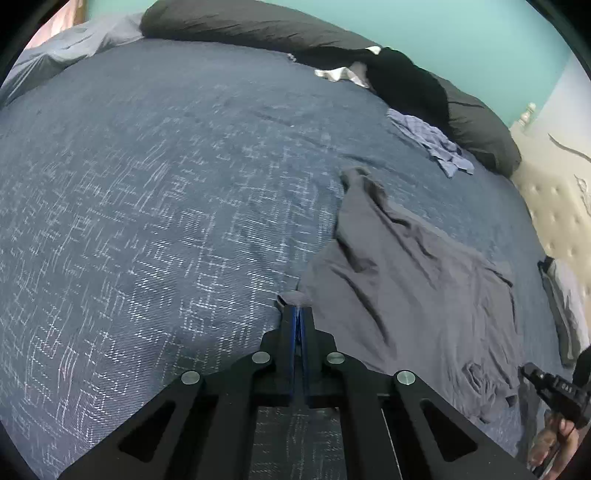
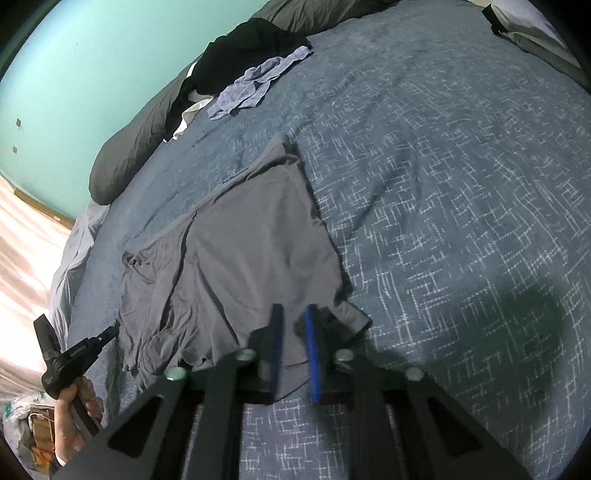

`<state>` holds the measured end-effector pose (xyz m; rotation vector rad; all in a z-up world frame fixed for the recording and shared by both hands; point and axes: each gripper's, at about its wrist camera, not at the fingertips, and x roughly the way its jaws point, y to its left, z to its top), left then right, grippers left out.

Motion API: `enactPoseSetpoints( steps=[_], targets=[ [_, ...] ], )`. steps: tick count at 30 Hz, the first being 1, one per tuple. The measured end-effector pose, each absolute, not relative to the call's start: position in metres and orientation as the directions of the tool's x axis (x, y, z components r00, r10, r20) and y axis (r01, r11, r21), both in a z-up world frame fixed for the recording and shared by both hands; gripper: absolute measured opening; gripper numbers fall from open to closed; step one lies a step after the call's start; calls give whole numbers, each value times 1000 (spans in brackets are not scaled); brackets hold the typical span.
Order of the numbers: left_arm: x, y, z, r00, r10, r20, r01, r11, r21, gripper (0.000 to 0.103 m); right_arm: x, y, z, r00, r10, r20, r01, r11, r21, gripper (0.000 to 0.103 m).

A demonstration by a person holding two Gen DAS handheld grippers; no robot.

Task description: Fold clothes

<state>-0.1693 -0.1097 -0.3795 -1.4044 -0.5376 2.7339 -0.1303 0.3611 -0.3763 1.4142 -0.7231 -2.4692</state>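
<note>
A grey garment [image 1: 406, 280] lies crumpled on the blue patterned bedspread [image 1: 147, 203]. My left gripper [image 1: 297, 308] is shut on its near left corner, and a small tuft of grey cloth pokes out past the tips. In the right wrist view the same grey garment [image 2: 251, 240] spreads ahead, with the left gripper [image 2: 110, 329] at its left corner. My right gripper [image 2: 293, 314] hangs over the garment's near right edge. Its blue pads [image 2: 312, 343] stand apart, with cloth showing in the gap. The right gripper [image 1: 526, 370] also shows at the lower right, held by a hand.
A blue checked garment [image 1: 432, 144] and a black garment [image 1: 402, 79] lie further back by dark pillows [image 1: 258, 22]. A tufted cream headboard [image 1: 546, 199] borders the bed on the right. In the right wrist view the floor and bags [image 2: 33, 424] lie beyond the bed's left edge.
</note>
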Motion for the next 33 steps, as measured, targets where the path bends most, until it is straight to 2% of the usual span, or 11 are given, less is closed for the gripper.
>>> enactPoseSetpoints(
  steps=[6, 14, 16, 18, 24, 28, 29, 30, 31, 33],
  targets=[
    [-156, -118, -369, -617, 174, -768, 150, -931, -332, 1, -128, 367, -371, -542, -409, -734, -59, -853, 519, 2],
    [-136, -124, -351, -641, 177, -746, 156, -923, -353, 1, -126, 380, -376, -532, -386, -754, -145, -836, 530, 3],
    [-133, -122, -350, -640, 177, -748, 157, -923, -352, 1, -124, 386, -380, -525, -384, -760, -186, -819, 543, 9],
    [-129, -123, -350, -638, 181, -748, 163, -918, -361, 1, -122, 392, -382, -528, -396, -751, -206, -799, 565, 31],
    [-114, -132, -345, -646, 166, -745, 188, -912, -366, 1, -121, 390, -378, -527, -382, -759, -200, -812, 548, 34],
    [-112, -138, -350, -636, 139, -759, 210, -915, -344, 1, -121, 382, -384, -509, -375, -775, -181, -834, 522, 34],
    [-112, -140, -353, -631, 144, -763, 216, -911, -351, 1, -121, 382, -386, -511, -372, -775, -179, -835, 520, 31],
    [-112, -142, -356, -622, 152, -768, 224, -906, -360, 1, -122, 382, -386, -514, -374, -772, -178, -834, 522, 19],
    [-112, -143, -359, -616, 154, -772, 229, -904, -362, 1, -122, 382, -386, -519, -380, -766, -175, -830, 530, 12],
    [-111, -143, -363, -604, 159, -781, 232, -903, -363, 1, -123, 385, -388, -527, -394, -753, -179, -815, 551, 7]
  ],
)
